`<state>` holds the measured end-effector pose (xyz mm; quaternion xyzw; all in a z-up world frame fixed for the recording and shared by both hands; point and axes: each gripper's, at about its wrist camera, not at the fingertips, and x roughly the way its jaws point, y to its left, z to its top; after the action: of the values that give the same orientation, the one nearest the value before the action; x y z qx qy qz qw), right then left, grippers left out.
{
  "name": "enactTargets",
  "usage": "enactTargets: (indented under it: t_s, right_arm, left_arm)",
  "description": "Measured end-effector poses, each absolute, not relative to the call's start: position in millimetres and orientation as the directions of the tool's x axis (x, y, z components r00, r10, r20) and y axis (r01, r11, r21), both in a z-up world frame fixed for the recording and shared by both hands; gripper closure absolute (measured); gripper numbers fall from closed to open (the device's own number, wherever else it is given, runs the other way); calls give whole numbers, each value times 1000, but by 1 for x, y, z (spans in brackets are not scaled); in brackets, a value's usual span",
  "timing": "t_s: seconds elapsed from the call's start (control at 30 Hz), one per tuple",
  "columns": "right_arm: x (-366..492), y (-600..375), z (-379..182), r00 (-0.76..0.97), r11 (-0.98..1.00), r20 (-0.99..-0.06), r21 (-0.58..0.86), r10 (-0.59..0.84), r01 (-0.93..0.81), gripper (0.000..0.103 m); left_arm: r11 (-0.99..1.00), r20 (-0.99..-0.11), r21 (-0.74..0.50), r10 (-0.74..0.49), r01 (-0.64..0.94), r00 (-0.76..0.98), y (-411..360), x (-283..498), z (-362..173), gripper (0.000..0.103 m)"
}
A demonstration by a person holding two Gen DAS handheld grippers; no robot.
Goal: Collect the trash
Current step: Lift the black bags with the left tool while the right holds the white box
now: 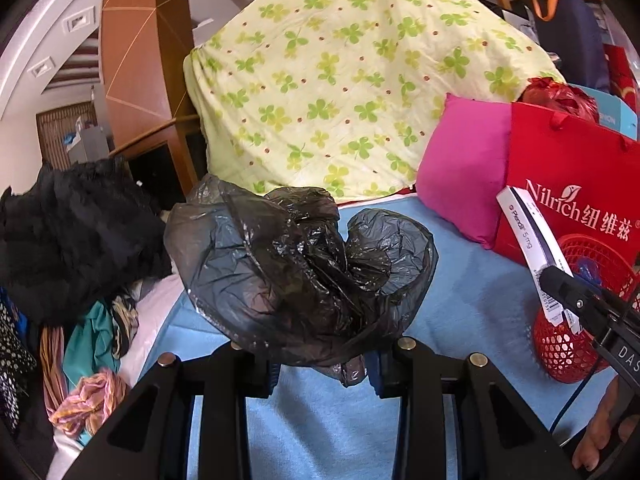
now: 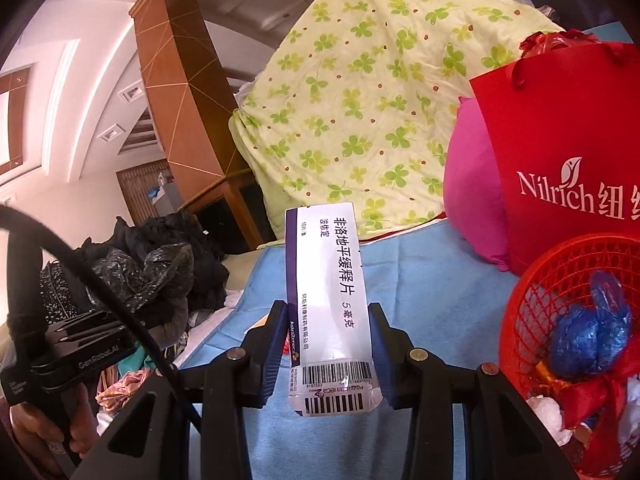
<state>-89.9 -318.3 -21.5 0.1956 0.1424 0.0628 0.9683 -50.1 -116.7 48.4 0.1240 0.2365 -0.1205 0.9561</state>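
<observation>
Two pieces of trash, one in each gripper, held above the blue bed sheet (image 1: 460,312).

We see the right gripper (image 2: 329,350) clenched on a white medicine box (image 2: 328,300), its barcoded end toward the camera, upright between the pads, just left of the red mesh basket (image 2: 532,280), which already holds rubbish and is, we judge, its destination. The left gripper (image 1: 322,364) pinches a crumpled black plastic bag (image 1: 296,272) by its lower edge, so it billows above the jaws. A red paper bag (image 2: 560,152) and a pink cushion (image 1: 464,168) stand behind.
</observation>
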Motion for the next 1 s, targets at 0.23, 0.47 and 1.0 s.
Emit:
enactTargets:
  t_s: [0.23, 0.47, 1.0]
  right_arm:
    - [-98, -328, -17, 961, 914, -221, 400, 167, -67, 61]
    - [-108, -340, -16, 968, 907, -200, 418, 152, -56, 61]
    - [-128, -355, -16, 978, 899, -171, 437, 118, -32, 61]
  left_arm:
    - [931, -480, 200, -179, 306, 859, -130, -51, 50, 67]
    - [920, -476, 223, -186, 323, 860, -141, -54, 52, 67]
    - [900, -459, 261, -202, 349, 865, -157, -64, 56, 67]
